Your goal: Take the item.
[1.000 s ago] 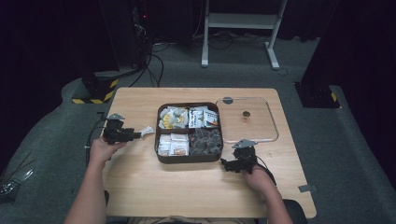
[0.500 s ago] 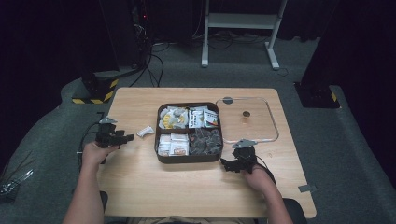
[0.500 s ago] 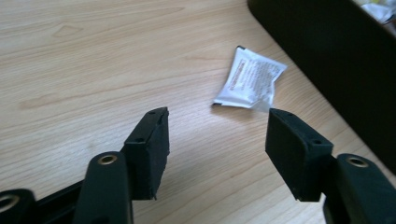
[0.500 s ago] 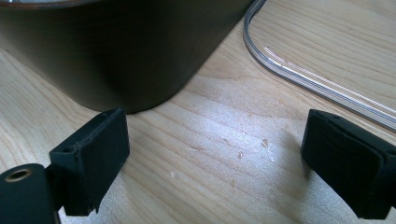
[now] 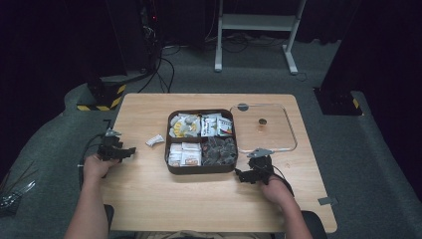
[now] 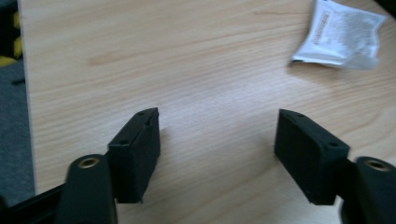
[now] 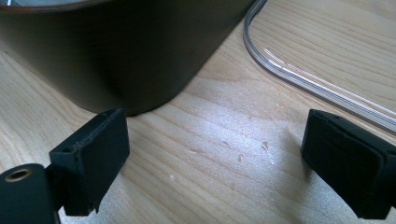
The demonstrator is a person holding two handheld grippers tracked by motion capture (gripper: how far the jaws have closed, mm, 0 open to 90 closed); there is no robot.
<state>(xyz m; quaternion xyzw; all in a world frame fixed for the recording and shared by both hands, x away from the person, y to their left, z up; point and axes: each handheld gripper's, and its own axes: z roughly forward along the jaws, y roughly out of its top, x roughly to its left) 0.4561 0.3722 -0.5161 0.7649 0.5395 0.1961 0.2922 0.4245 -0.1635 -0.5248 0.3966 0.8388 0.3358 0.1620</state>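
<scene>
A dark brown tray (image 5: 170, 164) with four compartments of packets and snacks sits mid-table. A small white packet (image 5: 155, 140) lies on the wood to its left. My left gripper (image 5: 128, 151) rests near the table's left edge, open and holding nothing; in the left gripper view (image 6: 217, 116) the packet (image 6: 341, 35) lies ahead at upper right, apart from the jaws. My right gripper (image 5: 241, 175) sits at the tray's front right corner, also open with nothing in it. The right gripper view (image 7: 215, 116) faces the tray's rounded wall (image 7: 116, 46).
A clear lid (image 5: 287, 130) with a small knob lies on the table right of the tray; its rim (image 7: 303, 79) runs just beyond my right jaws. The table's left edge (image 6: 23, 93) is close to my left gripper. Bare wood spans the front.
My left gripper has drawn back to the left, away from the white packet, which stays lying on the table. The right gripper has not moved.
</scene>
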